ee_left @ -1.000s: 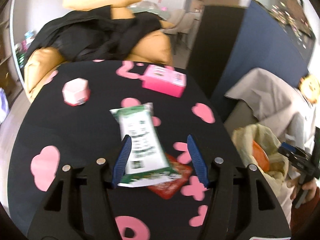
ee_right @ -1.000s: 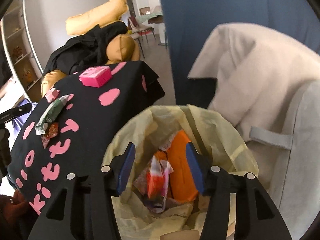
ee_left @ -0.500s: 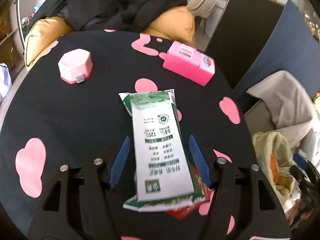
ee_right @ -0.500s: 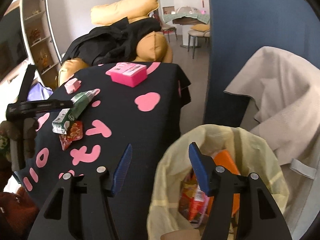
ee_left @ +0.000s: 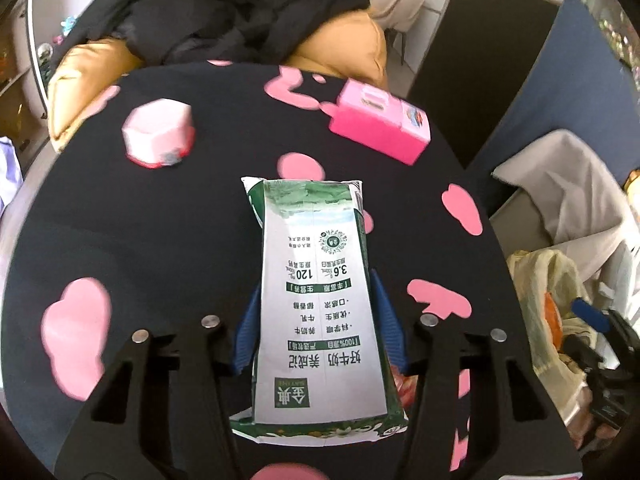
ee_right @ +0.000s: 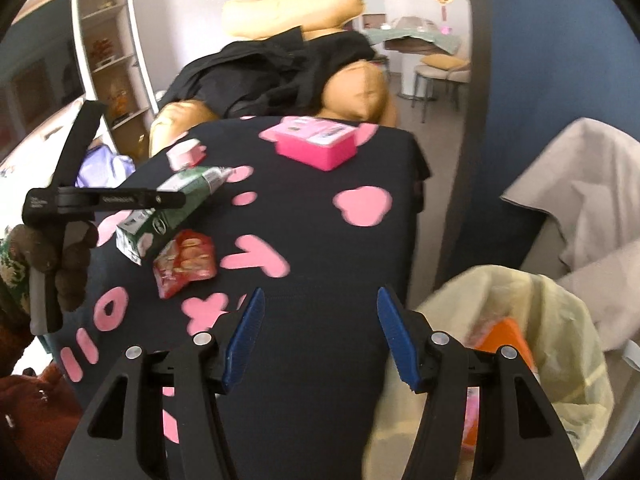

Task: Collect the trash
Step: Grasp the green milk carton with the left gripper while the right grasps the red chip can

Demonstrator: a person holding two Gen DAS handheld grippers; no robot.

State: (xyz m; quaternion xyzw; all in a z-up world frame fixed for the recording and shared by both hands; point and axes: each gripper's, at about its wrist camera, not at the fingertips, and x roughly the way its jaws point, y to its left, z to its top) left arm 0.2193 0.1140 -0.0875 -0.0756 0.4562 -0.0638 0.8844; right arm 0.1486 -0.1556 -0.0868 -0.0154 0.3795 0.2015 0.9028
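Note:
A green and white milk carton point(ee_left: 316, 304) lies between the blue pads of my left gripper point(ee_left: 316, 320), which is shut on it; the right wrist view shows the carton point(ee_right: 168, 208) lifted at a tilt above the black table point(ee_right: 320, 240). A red snack wrapper point(ee_right: 184, 268) lies on the table under it. My right gripper point(ee_right: 320, 332) is open and empty, over the table's near edge, beside the yellow trash bag point(ee_right: 560, 320), which holds orange packaging. The bag also shows in the left wrist view point(ee_left: 548, 304).
A pink box point(ee_left: 380, 126) and a small pink-and-white hexagonal container point(ee_left: 158, 134) sit at the far side of the table. An orange sofa with black clothes point(ee_right: 280, 64) stands behind it. A blue partition point(ee_right: 540, 80) and grey fabric point(ee_right: 580, 184) are on the right.
My left gripper has moved onto the milk carton, closed on it and lifted it. My right gripper has swung left, from over the trash bag to the table's edge.

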